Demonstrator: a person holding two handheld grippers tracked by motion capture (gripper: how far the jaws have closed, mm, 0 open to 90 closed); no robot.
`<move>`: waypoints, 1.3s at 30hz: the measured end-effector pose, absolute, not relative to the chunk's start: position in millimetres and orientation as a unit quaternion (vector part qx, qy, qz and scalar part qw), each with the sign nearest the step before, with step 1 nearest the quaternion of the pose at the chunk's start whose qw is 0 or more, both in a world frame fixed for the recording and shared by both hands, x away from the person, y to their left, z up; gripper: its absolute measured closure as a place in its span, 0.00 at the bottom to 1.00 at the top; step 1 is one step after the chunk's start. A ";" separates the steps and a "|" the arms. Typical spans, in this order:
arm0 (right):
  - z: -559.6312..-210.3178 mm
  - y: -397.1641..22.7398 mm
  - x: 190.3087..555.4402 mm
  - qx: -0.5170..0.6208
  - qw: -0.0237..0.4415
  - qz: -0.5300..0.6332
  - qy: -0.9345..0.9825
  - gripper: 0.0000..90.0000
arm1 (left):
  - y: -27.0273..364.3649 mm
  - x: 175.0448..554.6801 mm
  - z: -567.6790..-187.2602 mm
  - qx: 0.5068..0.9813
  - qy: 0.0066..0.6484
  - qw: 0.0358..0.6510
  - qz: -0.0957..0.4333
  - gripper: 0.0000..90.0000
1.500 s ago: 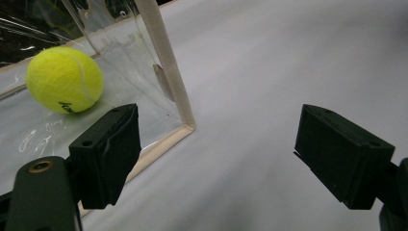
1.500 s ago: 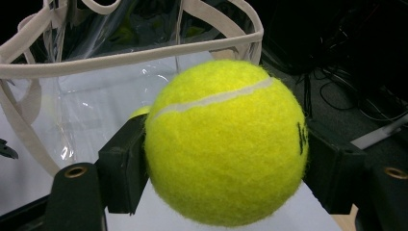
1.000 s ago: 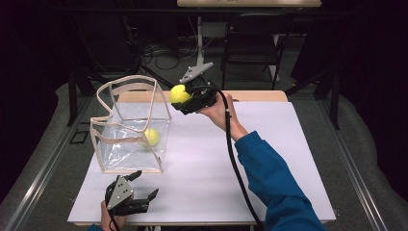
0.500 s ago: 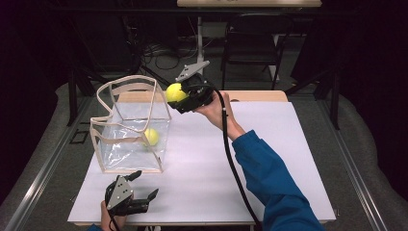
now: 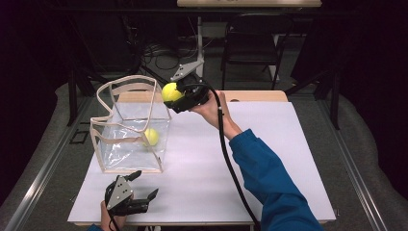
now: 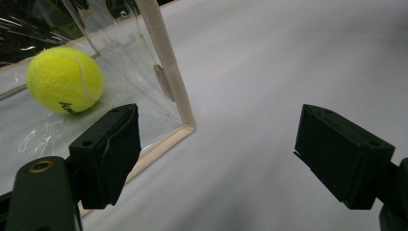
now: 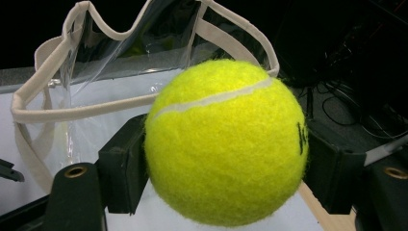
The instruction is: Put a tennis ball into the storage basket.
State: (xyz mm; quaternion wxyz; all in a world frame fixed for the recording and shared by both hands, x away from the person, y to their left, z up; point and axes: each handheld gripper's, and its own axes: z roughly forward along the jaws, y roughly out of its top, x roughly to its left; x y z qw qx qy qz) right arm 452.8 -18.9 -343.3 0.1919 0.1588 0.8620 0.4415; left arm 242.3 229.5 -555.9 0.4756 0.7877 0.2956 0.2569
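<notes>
Your right gripper (image 5: 172, 93): raised, arm outstretched in a blue sleeve, jaws clamped on what they hold. Your left gripper (image 5: 144, 186): low near you, jaws spread wide, nothing between.

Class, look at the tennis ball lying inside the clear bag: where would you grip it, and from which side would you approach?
Grip the tennis ball across its widest middle; being round, any opposite pair of points serves. Come straight down through the open top of the clear bag, probably: its walls enclose the ball on every side.

a white worktop (image 5: 288, 144) stands over grey floor (image 5: 370, 159). behind it a dark chair (image 5: 250, 48) stands beside tangled cables (image 5: 163, 50). beyond them all is dark.
</notes>
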 end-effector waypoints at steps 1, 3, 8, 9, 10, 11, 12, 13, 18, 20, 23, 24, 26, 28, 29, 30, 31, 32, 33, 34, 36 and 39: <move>-342.7 -18.2 452.6 0.159 0.193 0.442 0.862 0.29 | 229.5 242.3 -555.8 0.788 0.295 0.476 0.257 0.18; -341.5 -17.2 452.3 0.158 0.193 0.443 0.861 0.29 | 229.6 242.2 -555.8 0.788 0.295 0.476 0.257 0.18; -340.0 -13.8 452.0 0.156 0.193 0.443 0.861 0.29 | 230.6 242.6 -555.4 0.788 0.293 0.476 0.258 0.18; -339.8 -12.9 452.0 0.154 0.193 0.444 0.862 0.29 | 230.6 242.6 -555.3 0.788 0.294 0.475 0.258 0.18; -339.8 -12.9 452.0 0.154 0.193 0.444 0.862 0.29 | 230.6 242.6 -555.3 0.788 0.294 0.475 0.258 0.18; -339.3 -11.3 452.0 0.152 0.193 0.443 0.862 0.29 | 230.5 242.6 -555.4 0.789 0.294 0.475 0.258 0.18; -339.3 -11.3 452.0 0.152 0.193 0.443 0.862 0.29 | 230.5 242.6 -555.4 0.789 0.294 0.475 0.258 0.18; -338.7 -10.6 452.1 0.152 0.190 0.444 0.862 0.29 | 230.6 242.6 -555.4 0.788 0.293 0.475 0.258 0.18; -338.3 -8.9 452.1 0.150 0.189 0.444 0.863 0.29 | 230.8 242.5 -555.5 0.788 0.294 0.475 0.258 0.18; -338.3 -8.0 452.1 0.151 0.189 0.444 0.863 0.29 | 230.8 242.6 -555.4 0.789 0.293 0.475 0.258 0.18; -337.5 -7.1 452.6 0.149 0.188 0.445 0.863 0.29 | 230.9 242.5 -555.3 0.789 0.293 0.475 0.258 0.18; -337.1 -6.9 452.5 0.150 0.186 0.446 0.863 0.29 | 230.7 242.3 -555.4 0.788 0.294 0.475 0.258 0.18; -336.3 -6.3 452.5 0.149 0.188 0.445 0.863 0.29 | 230.8 242.3 -555.5 0.788 0.295 0.476 0.257 0.18; -335.7 -5.7 452.3 0.148 0.188 0.446 0.862 0.29 | 230.8 242.1 -555.5 0.787 0.296 0.476 0.258 0.18; -335.5 -5.3 452.4 0.147 0.189 0.446 0.863 0.29 | 230.9 242.1 -555.4 0.787 0.295 0.476 0.258 0.18; -335.4 -5.0 452.3 0.147 0.189 0.446 0.862 0.29 | 230.7 242.1 -555.5 0.787 0.296 0.476 0.257 0.18; -335.1 -4.5 452.2 0.147 0.188 0.446 0.863 0.29 | 230.8 242.2 -555.4 0.788 0.295 0.476 0.258 0.18; -334.8 -4.0 452.2 0.147 0.189 0.446 0.863 0.29 | 230.8 242.2 -555.4 0.788 0.294 0.475 0.258 0.18; -334.5 -3.4 452.2 0.147 0.189 0.447 0.862 0.29 | 230.8 242.2 -555.4 0.788 0.294 0.475 0.258 0.18; -334.2 -2.8 452.2 0.147 0.189 0.447 0.862 0.29 | 230.7 242.1 -555.4 0.787 0.294 0.476 0.258 0.18; -333.3 -1.7 451.6 0.145 0.192 0.449 0.860 0.29 | 230.8 242.1 -555.4 0.788 0.294 0.476 0.258 0.18; -331.3 -0.7 451.6 0.144 0.192 0.452 0.859 0.29 | 230.8 242.2 -555.4 0.788 0.294 0.475 0.258 0.18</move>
